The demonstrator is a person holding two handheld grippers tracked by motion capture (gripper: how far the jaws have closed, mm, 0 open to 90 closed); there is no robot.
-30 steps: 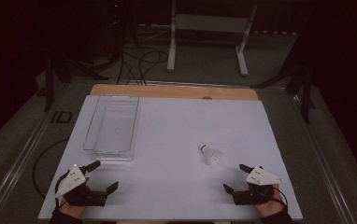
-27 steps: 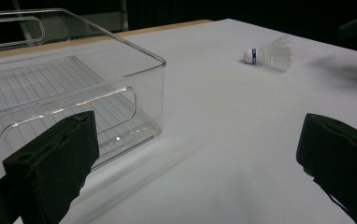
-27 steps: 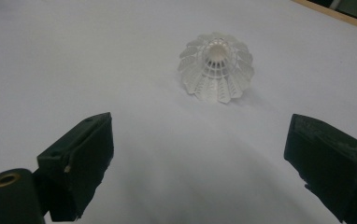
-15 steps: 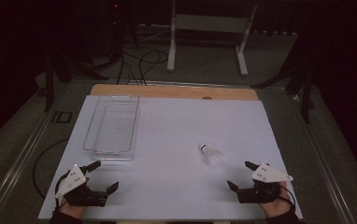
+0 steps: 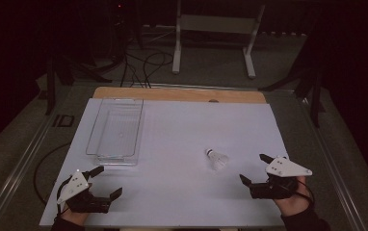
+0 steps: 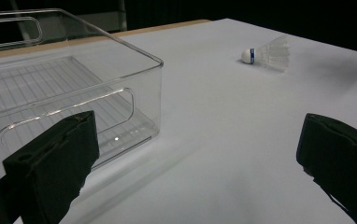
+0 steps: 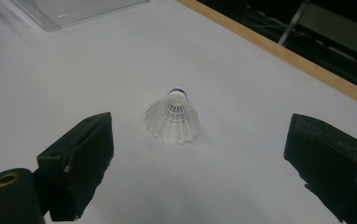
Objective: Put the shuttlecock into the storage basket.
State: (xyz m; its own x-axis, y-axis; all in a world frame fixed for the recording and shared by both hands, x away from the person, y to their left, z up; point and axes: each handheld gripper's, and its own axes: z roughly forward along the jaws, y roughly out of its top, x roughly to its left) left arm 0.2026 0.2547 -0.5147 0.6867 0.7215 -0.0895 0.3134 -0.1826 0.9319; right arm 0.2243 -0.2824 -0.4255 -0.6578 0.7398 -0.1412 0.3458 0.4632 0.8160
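A white shuttlecock (image 5: 216,160) lies on its side on the white sheet, right of centre, its cork pointing to the far left. My right gripper (image 5: 252,167) stands open just to its near right. Between those jaws I see the shuttlecock (image 7: 173,116) a short way ahead of the gripper (image 7: 202,158), untouched. My left gripper (image 5: 110,180) rests open at the near left corner, holding nothing. Its jaws (image 6: 195,158) face the clear plastic bin (image 6: 74,102), with the shuttlecock (image 6: 266,53) far off to the right.
The clear bin (image 5: 116,156) stands empty at the left of the white sheet (image 5: 182,192), long side running away from me. A wooden strip (image 5: 179,95) borders the far edge. Cables and a metal stand lie on the floor beyond.
My right gripper has shifted slightly forward and to the right, still open. The left gripper, bin and shuttlecock have not moved.
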